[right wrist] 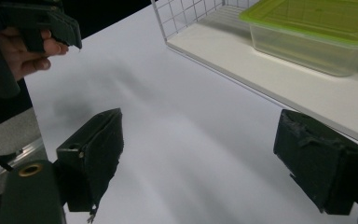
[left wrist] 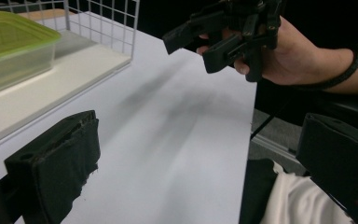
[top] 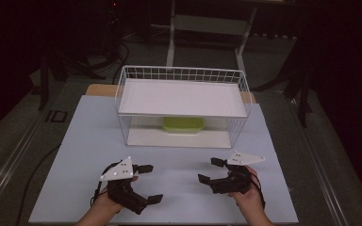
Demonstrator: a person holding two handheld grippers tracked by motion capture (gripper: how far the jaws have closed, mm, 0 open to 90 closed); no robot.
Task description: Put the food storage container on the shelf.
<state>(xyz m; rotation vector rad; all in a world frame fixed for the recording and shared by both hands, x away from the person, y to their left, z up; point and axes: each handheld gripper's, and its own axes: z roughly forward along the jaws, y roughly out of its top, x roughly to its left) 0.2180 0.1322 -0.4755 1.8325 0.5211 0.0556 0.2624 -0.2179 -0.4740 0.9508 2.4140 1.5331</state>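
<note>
Two grippers, left gripper (top: 149, 183) and right gripper (top: 208, 170), both jaws released and holding nothing, one green-lidded container (top: 183, 125) beyond them inside one wire rack (top: 122, 77).

Left tool (top: 149, 183) jaws wide apart; right tool (top: 210, 170) likewise, tips facing inward.
</note>
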